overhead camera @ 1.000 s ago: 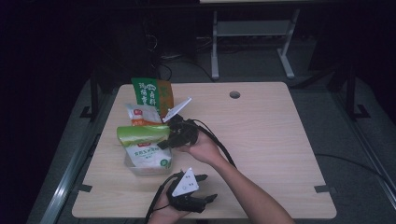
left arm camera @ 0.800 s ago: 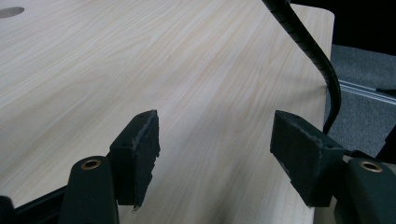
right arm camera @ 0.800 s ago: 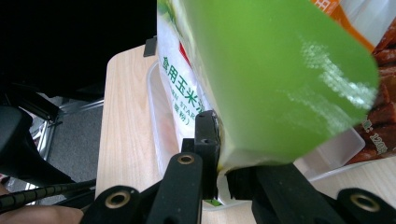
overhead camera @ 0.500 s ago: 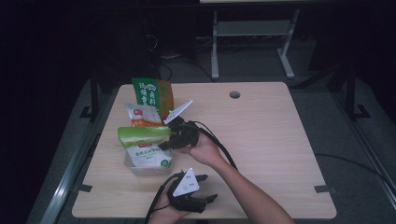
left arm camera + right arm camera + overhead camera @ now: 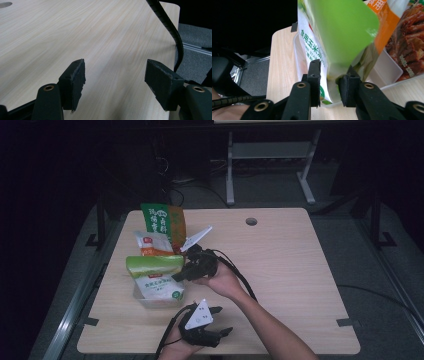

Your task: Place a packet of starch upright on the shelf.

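A green-and-white pouch (image 5: 155, 270) stands on edge in a clear container (image 5: 150, 302) at the table's left. My right gripper (image 5: 177, 276) reaches it from the right. In the right gripper view the pouch (image 5: 337, 32) has its lower corner between the jaws of that gripper (image 5: 329, 75). The jaws have just been opening and now sit loosely at its sides. My left gripper (image 5: 223, 320) lies near the front edge and points right. It is open over the bare table (image 5: 75, 30), with nothing between the jaws of this gripper (image 5: 115, 75).
An orange-and-white packet (image 5: 150, 244) and a tall green-and-orange bag (image 5: 162, 220) stand behind the pouch. The orange snack packet (image 5: 409, 50) leans in the container (image 5: 387, 72). A cable hole (image 5: 251, 221) marks the far side. The right gripper's cable (image 5: 172, 32) crosses the table.
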`<action>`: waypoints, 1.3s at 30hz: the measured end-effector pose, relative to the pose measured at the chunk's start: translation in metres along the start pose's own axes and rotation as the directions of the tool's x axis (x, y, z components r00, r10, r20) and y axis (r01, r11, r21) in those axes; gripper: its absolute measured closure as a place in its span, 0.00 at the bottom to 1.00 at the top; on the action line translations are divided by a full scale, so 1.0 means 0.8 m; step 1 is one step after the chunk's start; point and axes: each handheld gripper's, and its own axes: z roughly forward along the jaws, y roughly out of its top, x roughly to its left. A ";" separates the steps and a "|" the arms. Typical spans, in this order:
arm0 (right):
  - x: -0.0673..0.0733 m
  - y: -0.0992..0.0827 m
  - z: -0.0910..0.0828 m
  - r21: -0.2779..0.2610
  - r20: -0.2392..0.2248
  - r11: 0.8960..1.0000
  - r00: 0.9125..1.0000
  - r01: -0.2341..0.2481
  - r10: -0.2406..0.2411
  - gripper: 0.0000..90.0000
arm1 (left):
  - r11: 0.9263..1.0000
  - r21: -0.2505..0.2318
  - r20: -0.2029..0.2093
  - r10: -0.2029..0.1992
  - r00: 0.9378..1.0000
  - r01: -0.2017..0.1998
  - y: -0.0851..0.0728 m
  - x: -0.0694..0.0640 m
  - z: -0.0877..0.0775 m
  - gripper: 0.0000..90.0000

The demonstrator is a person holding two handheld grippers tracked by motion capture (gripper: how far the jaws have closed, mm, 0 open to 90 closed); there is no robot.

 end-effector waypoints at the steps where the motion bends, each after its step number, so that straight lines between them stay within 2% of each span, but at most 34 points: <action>1: -0.001 -0.001 -0.002 -0.003 -0.003 1.000 1.000 0.000 0.000 0.78 | 1.000 0.000 0.000 -0.001 1.000 0.001 0.000 0.000 0.000 0.36; 7: -0.003 -0.007 -0.013 -0.004 -0.001 1.000 1.000 0.007 -0.007 0.74 | 1.000 -0.012 -0.005 -0.015 1.000 0.015 0.000 0.003 -0.001 0.35; 8: -0.002 -0.008 -0.016 -0.007 -0.001 1.000 1.000 -0.004 0.004 0.74 | 1.000 -0.007 -0.006 -0.012 1.000 0.012 0.000 0.004 -0.002 0.35; 21: -0.013 -0.032 -0.053 -0.021 0.044 1.000 0.999 -0.010 0.011 0.64 | 1.000 0.003 -0.003 -0.031 1.000 0.031 0.001 0.009 -0.001 0.34; 35: -0.027 -0.058 -0.093 -0.039 0.087 0.995 0.992 -0.090 0.093 0.51 | 0.997 -0.022 -0.026 -0.069 0.997 0.069 0.000 0.015 -0.002 0.30; 39: -0.031 -0.065 -0.103 -0.043 0.102 0.994 0.989 -0.100 0.104 0.49 | 0.997 -0.013 -0.028 -0.070 0.997 0.070 0.001 0.017 -0.002 0.30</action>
